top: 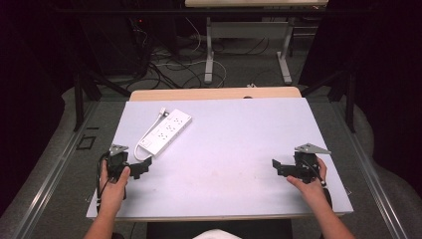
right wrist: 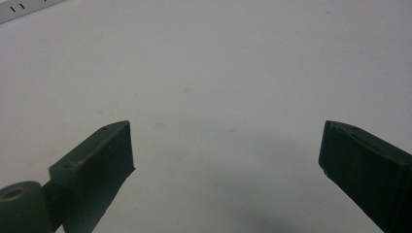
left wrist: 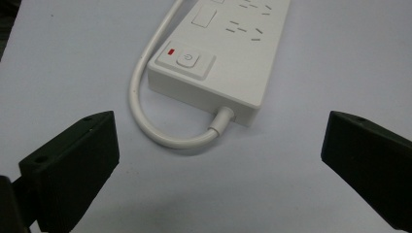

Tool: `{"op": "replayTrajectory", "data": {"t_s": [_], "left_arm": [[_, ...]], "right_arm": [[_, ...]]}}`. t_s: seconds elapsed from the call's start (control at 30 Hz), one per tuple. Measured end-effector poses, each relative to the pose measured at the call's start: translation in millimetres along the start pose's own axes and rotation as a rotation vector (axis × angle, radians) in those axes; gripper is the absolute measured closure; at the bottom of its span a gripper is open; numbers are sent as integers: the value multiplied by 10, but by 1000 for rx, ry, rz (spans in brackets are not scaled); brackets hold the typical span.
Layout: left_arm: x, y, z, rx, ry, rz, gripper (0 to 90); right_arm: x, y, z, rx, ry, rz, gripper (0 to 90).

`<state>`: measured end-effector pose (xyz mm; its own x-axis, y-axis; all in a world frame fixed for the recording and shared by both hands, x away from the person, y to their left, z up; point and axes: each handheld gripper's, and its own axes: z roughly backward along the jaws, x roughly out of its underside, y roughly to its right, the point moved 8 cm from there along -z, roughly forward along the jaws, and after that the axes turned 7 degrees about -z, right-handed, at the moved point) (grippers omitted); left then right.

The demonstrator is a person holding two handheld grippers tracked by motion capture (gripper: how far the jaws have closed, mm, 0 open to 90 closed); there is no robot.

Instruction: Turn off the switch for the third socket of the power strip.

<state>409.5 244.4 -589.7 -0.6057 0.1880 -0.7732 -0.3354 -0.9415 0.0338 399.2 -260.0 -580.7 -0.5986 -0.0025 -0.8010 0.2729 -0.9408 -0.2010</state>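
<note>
A white power strip (top: 166,131) lies slanted on the left half of the pale table, its white cable (top: 145,133) looping round to a plug (top: 162,111) at its far end. In the left gripper view the strip's near end (left wrist: 214,63) shows a round switch (left wrist: 187,59) with a red light (left wrist: 170,52), and the cable (left wrist: 160,131) curls out of it. My left gripper (top: 140,167) is open, just short of that near end, nothing between its jaws. My right gripper (top: 278,167) is open over bare table at the right; its view catches a corner of the strip (right wrist: 24,9) far off.
The table top (top: 234,139) is a pale sheet with a wooden strip along its far edge. Beyond it stand a desk frame (top: 246,45) and loose cables on the floor (top: 174,64). Dark curtains close both sides.
</note>
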Motion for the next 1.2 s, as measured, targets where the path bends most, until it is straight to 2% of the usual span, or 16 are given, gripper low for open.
{"op": "replayTrajectory", "data": {"t_s": [0.57,1.2], "left_arm": [[98,-77,-78,11,-18,41,1],[116,-87,-92,18,-30,41,1]], "right_arm": [[20,21,-34,1,-11,-12,51],[32,39,-54,2,-19,-12,56]]}}
